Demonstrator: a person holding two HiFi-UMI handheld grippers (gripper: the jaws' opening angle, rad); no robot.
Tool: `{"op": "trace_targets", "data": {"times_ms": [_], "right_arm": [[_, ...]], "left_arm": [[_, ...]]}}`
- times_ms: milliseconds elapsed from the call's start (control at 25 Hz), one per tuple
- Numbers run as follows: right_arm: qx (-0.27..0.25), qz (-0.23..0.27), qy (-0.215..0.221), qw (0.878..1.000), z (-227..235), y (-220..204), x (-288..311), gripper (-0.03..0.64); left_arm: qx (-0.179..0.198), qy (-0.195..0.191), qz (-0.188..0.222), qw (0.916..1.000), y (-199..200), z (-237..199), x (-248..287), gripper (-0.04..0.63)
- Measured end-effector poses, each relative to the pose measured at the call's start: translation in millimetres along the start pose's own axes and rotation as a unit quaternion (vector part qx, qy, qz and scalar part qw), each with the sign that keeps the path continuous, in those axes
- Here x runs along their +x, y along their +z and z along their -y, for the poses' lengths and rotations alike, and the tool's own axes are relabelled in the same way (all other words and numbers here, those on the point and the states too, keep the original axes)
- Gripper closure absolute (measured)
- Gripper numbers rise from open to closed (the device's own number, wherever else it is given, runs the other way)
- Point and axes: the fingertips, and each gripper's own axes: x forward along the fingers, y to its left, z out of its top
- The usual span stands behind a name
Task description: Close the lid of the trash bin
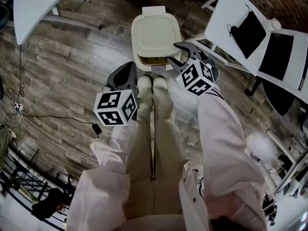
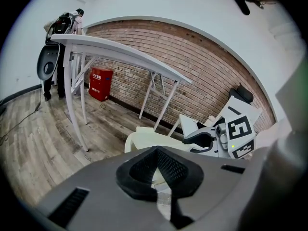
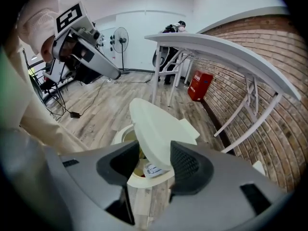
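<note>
Start at the far left of the bin. One white counter stands well off that side on the plank floor.

Nearer in, your left gripper hangs low beside the bin's left front corner, apart from it. Its jaws are closed tip to tip, with nothing held. The bin only shows through the gap behind the pads.

There is one bin, cream-coloured, standing on the floor just ahead of your two shoes. Its one lid is hinged at the far side and tilted up, so the front mouth is open. Through that gap you can see something yellowish inside and one pale printed scrap near the front rim. What they are cannot be told.

Your right gripper is at the bin's right front corner. Its jaws are spread wide, and the raised front edge of the lid sits between them. Whether either pad touches the lid cannot be told, and the jaws have not clamped it.

To the right of the bin stands a second white counter, making two in all. One flat black thing lies on it.
</note>
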Motion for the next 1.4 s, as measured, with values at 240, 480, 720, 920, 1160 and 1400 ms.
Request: {"op": "trace_targets", "data": {"times_ms": [240,480,720,920,1160,1400], "right_arm": [[-0.011,-0.012,0.007,1.000,-11.9,-12.2,7.4,0.431],[-0.010,-0.022,0.027,0.999,-26.2,-26.7,18.2,0.430],[0.035,-0.019,0.046,0.998,-37.3,-37.9,27.3,0.430],[0.105,0.002,0.052,0.993,-37.9,-43.9,33.2,0.431],[0.183,0.029,0.064,0.981,-35.3,-52.1,44.9,0.456],[0.218,0.030,0.040,0.975,-30.6,-65.6,56.2,0.589]], "left_arm": [[-0.001,0.000,-0.004,1.0000,-6.6,-2.2,3.4,0.601],[-0.002,0.001,-0.008,1.0000,-14.3,-8.0,8.4,0.601],[0.003,0.000,-0.013,0.9999,-21.0,-11.7,12.4,0.601],[0.005,-0.001,-0.017,0.9998,-28.9,-14.5,15.5,0.601],[0.003,-0.002,-0.026,0.9997,-42.3,-16.3,24.4,0.601],[-0.001,-0.003,-0.034,0.9994,-57.1,-20.5,33.4,0.601]]}}
